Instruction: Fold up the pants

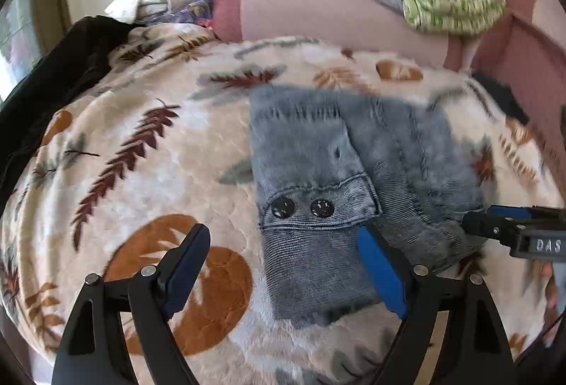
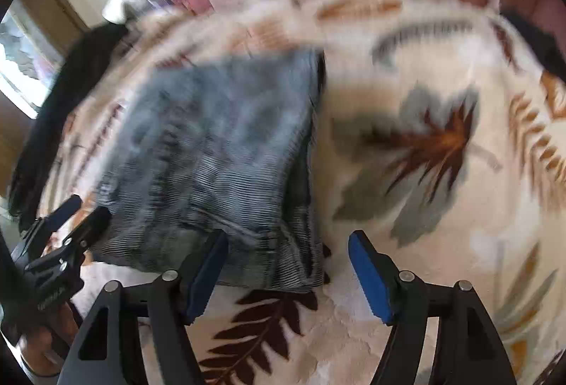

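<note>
The pants (image 1: 353,180) are grey-blue corduroy, already folded into a compact rectangle lying flat on the leaf-print blanket (image 1: 148,180) on the bed, with a two-button pocket flap facing up. Looks to me like the fold is basically done and this is the let-go bit.

The left gripper (image 1: 283,264) is released, jaws wide, straddling the near left corner of the bundle without pinching it. The right gripper (image 2: 286,272) is spread open too, hanging over the near right corner, nothing clamped. No earlier shot to compare, so I'll only say how it sits now.

To do this step well, I'd lift both grippers straight off so the pads don't snag the top layer and drag the fold open. Then maybe pat the near edge flat, since it looks a bit puffy.

Containers: none that I can see. Only a pile of bedding and clothes at the far end of the bed, too blurry to sort out.
</note>
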Demonstrator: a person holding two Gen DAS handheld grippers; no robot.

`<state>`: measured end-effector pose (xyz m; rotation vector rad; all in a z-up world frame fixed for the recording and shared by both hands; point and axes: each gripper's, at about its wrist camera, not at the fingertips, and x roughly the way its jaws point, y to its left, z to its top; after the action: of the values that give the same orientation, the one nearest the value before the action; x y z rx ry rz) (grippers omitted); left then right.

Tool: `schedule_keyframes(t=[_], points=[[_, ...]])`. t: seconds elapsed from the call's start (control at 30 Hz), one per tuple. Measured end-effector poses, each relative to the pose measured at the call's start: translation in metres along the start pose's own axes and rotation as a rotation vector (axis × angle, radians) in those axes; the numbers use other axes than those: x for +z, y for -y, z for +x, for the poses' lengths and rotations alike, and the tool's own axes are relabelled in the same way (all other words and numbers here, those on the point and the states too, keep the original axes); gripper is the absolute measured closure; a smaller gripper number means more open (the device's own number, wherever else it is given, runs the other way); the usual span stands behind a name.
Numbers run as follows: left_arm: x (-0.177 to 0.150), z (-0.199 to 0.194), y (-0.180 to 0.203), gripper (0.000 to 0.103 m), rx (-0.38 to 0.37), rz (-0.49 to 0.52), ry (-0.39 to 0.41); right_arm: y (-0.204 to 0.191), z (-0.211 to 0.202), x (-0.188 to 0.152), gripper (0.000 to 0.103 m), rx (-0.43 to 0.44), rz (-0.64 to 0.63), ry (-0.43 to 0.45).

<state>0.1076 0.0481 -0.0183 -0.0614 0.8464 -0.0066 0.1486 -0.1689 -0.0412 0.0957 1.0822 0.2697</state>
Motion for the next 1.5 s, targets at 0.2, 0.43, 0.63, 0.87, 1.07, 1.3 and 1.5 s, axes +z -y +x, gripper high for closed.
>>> schedule_keyframes(t=[0.2,0.43,0.63,0.87,1.07,1.3,1.5], points=[[-0.012,0.013,0.004,0.015,0.036,0.007,-0.049,0.002,0.034,-0.017,0.019,-0.08,-0.045,-0.072],[-0.004,-0.025,-0.002,0.014,0.031,-0.039,0.008,0.0,-0.029,-0.027,0.017,-0.064,-0.037,0.081],[-0.011,-0.035,0.006,0.014,0.022,-0.028,0.002,-0.011,-0.057,-0.051,0.017,-0.035,-0.024,0.164],[-0.021,-0.051,0.01,0.014,0.049,-0.027,0.005,-0.014,-0.077,-0.079,0.015,-0.028,-0.047,0.242],[-0.03,-0.055,0.012,0.014,0.117,-0.026,0.017,-0.009,-0.062,-0.096,0.015,-0.003,-0.061,0.249],[-0.032,-0.056,0.022,0.014,0.109,-0.033,-0.02,-0.005,-0.054,-0.106,0.015,0.009,-0.098,0.252],[-0.022,-0.062,0.042,0.014,0.065,-0.05,0.002,0.002,-0.063,-0.105,0.015,0.017,-0.082,0.289]])
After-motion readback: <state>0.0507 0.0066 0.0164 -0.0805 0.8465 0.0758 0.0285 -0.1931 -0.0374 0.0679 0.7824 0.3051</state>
